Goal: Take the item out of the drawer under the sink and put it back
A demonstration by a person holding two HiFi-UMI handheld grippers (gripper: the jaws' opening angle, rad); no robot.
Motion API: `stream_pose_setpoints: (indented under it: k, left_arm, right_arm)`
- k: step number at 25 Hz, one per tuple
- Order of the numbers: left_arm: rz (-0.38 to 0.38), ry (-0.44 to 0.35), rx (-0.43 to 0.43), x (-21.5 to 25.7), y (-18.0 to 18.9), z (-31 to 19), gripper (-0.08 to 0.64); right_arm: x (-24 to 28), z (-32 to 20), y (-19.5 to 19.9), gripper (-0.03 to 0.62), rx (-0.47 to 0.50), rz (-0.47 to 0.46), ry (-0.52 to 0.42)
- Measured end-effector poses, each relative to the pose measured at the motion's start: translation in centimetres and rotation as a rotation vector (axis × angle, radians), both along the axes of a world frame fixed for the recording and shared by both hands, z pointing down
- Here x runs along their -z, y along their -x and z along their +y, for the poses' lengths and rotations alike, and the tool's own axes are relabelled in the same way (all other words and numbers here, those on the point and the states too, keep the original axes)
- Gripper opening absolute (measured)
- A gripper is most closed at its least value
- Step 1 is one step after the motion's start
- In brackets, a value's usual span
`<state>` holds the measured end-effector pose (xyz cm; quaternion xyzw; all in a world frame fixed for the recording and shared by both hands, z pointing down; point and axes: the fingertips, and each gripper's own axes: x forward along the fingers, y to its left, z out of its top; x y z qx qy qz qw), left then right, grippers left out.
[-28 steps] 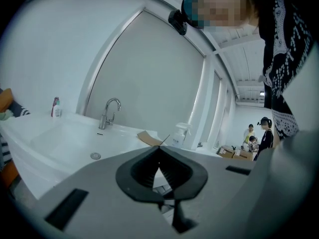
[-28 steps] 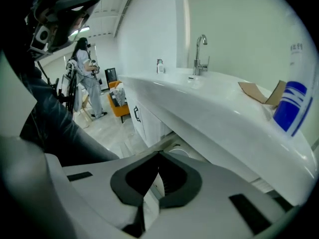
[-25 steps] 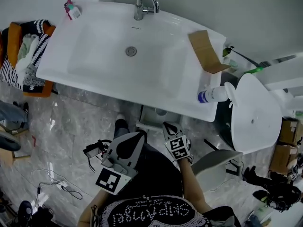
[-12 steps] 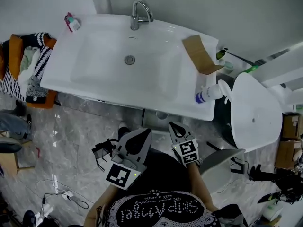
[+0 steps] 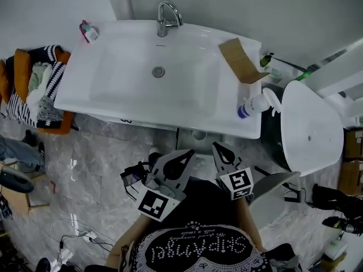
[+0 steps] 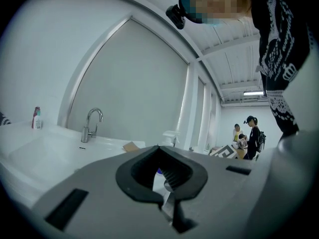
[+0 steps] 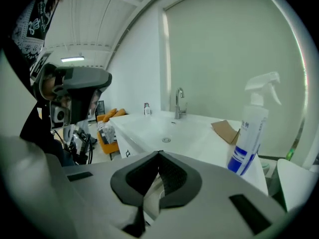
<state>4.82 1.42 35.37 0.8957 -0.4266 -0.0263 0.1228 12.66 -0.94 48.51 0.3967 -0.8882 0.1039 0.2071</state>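
Nearest the head camera is the person's black printed shirt [image 5: 193, 253]. Both tools are held in front of it, side by side and apart, above the marble floor [image 5: 96, 163]. The left tool [image 5: 189, 153] has its jaws pressed together at the tips, and only the oval gap behind the tips stays clear; nothing is pinched. The right tool [image 5: 219, 147] is also pressed together tip to tip and carries nothing. Both tools point toward the front rim of the sink [image 5: 113, 92]. A pale cabinet section [image 5: 193, 136] shows just below that rim. The drawer and the item cannot be made out in any view, and neither tool holds the item. A spray bottle [image 5: 258, 103] with a blue label lies on its side on the sink's right ledge, near the front corner. A folded cardboard piece [image 5: 241, 60] rests on the same ledge behind it. The faucet [image 5: 165, 17] stands at the centre of the back rim, and a small bottle [image 5: 88, 32] sits at the back left corner. An orange seat [image 5: 22, 67] piled with striped cloth stands left of the sink. A white round stool [image 5: 312, 129] stands to its right.
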Motion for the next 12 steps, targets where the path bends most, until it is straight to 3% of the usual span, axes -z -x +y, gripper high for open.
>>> stream_pose_setpoints:
  k: [12]
  left_arm:
    - [-0.005, -0.014, -0.048, 0.1, -0.6, 0.1, 0.003]
  right_arm:
    - [5.7, 0.1, 1.3, 0.017, -0.025, -0.085, -0.123]
